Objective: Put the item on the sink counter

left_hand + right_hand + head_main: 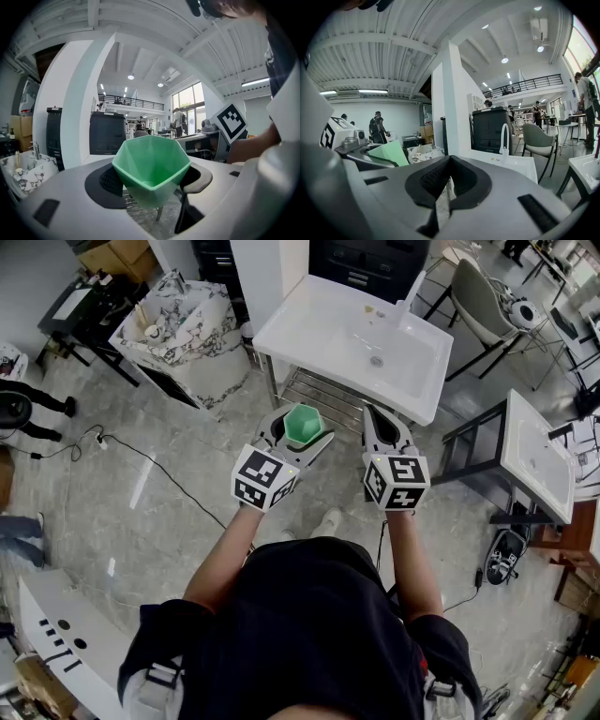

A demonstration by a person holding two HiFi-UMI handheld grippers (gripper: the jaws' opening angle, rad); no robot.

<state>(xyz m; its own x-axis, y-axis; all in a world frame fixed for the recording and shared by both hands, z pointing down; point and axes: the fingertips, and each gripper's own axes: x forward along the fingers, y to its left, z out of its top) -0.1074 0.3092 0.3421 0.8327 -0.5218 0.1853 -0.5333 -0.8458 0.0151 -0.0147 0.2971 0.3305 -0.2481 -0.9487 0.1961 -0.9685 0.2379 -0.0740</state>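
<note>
The head view shows both grippers held side by side in front of the person, over the floor and just short of the white sink (314, 320). The left gripper (302, 430) has its jaws set wide and clamped on the green faceted cup (303, 422), which is clear of every surface and not on the sink. The right gripper (382, 418) is just beside it and apart from it.

The left gripper view confirms the grip. The cup (151, 161) sits upright with its open mouth up, and both dark pads of the left gripper (150, 182) bear on its lower walls. This view also shows the cup is empty, which the head view does not resolve. The marker cube (230, 121) of the right gripper appears at the right, and a marbled basin (23, 174) at the far left.

The right gripper view shows the jaws of the right gripper (449, 163) closed pad to pad, with nothing between them. An edge of the cup (390, 153) shows at the left. Ahead are the sink (513, 165) and its faucet (504, 138), with a chair (536, 138) to the right.

Only the head view shows the wire rack (323, 393) under the sink.
</note>
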